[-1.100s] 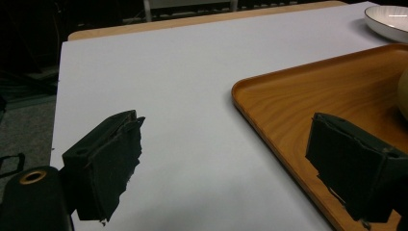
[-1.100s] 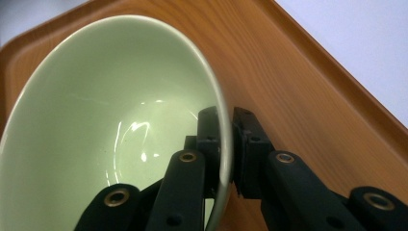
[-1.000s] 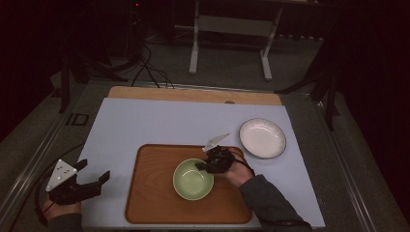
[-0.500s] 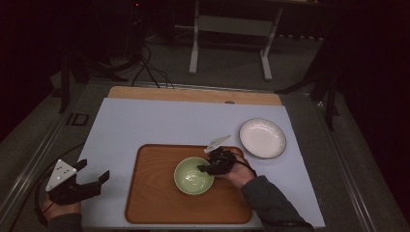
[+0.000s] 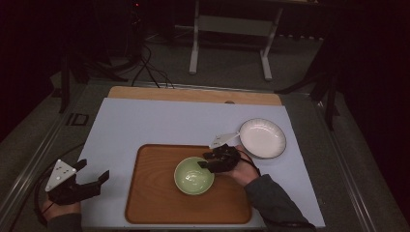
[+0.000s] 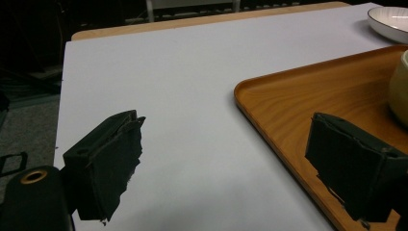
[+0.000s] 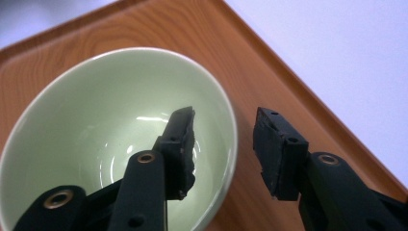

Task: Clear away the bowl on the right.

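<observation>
Since the earlier frames little had shifted in the high view: the green bowl (image 5: 194,175) sat at the same spot in the lower middle of the frame, on the wooden tray (image 5: 154,203), and the left gripper (image 5: 92,181) kept its place at the lower left. The change was in the right gripper (image 5: 207,162), whose jaws had just been opening. In the right gripper view they straddled the bowl's rim (image 7: 230,144), one jaw inside the bowl and one outside over the tray, with a gap on both sides of the rim, so the pads no longer pressed on it.

The left gripper's jaws stood wide apart with nothing between them, over the pale table cover (image 6: 183,96) just left of the tray's edge (image 6: 269,130).

The white plate (image 5: 262,138) lay right of centre, off the tray's upper right corner. The upper left stretch of the cover lay bare, and the tray had free wood left of the bowl.
</observation>
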`<action>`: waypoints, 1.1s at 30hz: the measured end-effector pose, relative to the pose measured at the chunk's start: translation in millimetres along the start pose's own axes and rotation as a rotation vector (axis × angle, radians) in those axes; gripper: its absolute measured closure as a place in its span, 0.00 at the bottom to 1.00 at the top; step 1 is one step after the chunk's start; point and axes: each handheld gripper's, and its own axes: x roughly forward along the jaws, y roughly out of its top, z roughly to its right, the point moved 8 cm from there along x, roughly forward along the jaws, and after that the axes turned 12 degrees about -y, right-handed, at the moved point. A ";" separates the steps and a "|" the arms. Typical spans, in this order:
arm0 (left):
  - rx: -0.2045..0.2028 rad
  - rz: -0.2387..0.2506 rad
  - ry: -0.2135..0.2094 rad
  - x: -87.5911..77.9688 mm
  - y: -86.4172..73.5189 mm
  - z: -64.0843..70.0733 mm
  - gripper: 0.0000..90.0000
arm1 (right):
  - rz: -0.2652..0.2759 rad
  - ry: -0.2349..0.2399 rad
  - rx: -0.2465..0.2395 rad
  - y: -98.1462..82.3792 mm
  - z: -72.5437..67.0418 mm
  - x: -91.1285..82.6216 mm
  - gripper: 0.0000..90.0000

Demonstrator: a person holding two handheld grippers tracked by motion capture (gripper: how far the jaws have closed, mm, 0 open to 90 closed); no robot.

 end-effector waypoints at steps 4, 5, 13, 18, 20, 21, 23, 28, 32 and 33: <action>0.000 0.000 0.004 0.2 0.0 -0.5 0.14 | 0.017 -0.013 0.014 1.8 5.6 -6.9 0.63; 0.001 0.000 0.005 0.1 0.1 -0.7 0.14 | 0.023 -0.015 0.016 2.1 7.3 -8.6 0.63; 0.002 -0.001 0.008 0.2 0.1 -0.9 0.14 | 0.050 -0.035 0.044 -0.7 21.0 -24.1 0.63; 0.002 -0.002 0.009 0.3 0.1 -0.9 0.14 | 0.068 -0.055 0.065 -6.4 32.6 -35.6 0.63; 0.003 -0.002 0.008 0.4 0.2 -0.8 0.14 | 0.077 -0.063 0.078 -8.9 37.9 -40.8 0.63; 0.002 -0.002 0.009 0.5 0.1 -0.9 0.14 | 0.084 -0.069 0.084 -10.1 41.0 -43.5 0.63; 0.001 -0.002 0.009 0.5 0.1 -0.9 0.14 | 0.091 -0.072 0.092 -11.2 43.8 -46.2 0.63; 0.000 -0.001 0.009 0.2 0.1 -1.0 0.15 | 0.121 -0.093 0.137 -18.5 57.0 -60.6 0.63; -0.002 0.000 0.009 0.2 0.0 -1.1 0.15 | 0.144 -0.123 0.176 -28.6 69.3 -73.4 0.62; -0.001 -0.001 0.009 0.1 -0.1 -1.1 0.15 | 0.147 -0.132 0.183 -31.1 72.0 -76.5 0.62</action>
